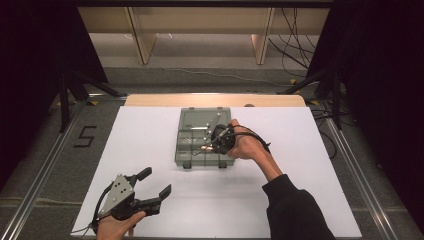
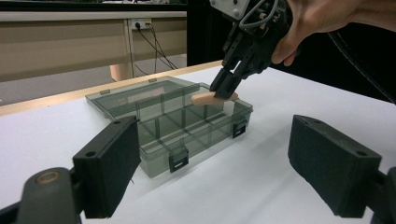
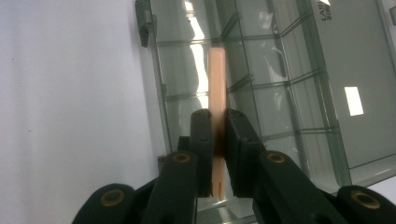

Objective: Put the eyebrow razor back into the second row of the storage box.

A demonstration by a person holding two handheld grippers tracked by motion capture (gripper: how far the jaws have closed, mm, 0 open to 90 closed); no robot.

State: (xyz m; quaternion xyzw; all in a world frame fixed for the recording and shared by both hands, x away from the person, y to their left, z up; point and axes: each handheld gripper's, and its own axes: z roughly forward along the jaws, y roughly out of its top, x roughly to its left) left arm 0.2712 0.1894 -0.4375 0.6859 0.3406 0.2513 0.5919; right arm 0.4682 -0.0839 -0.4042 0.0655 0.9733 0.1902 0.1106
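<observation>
Item: one smoky transparent plastic compartment box [image 1: 204, 137], lid open, on white surface [image 1: 150, 145]. Right gripper [image 1: 216, 142] fingers pinch one peach-coloured peg [image 3: 216, 84]; left gripper [image 1: 150, 186] fingers spread.

A white table top [image 1: 150, 140] has a bare wooden strip [image 1: 215, 100] along its far edge. Pale wooden shelving [image 1: 200, 30] stands farther back, cables [image 1: 295, 45] trail at far right, and a floor mark "5" [image 1: 86, 136] lies left.

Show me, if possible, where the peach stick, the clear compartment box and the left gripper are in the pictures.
peach stick [image 3: 216, 74], right gripper view, on its free length beyond the jaws.
clear compartment box [image 2: 180, 159], left gripper view, on its front latch.
left gripper [image 1: 155, 182], high view, midway between its open fingertips.
</observation>
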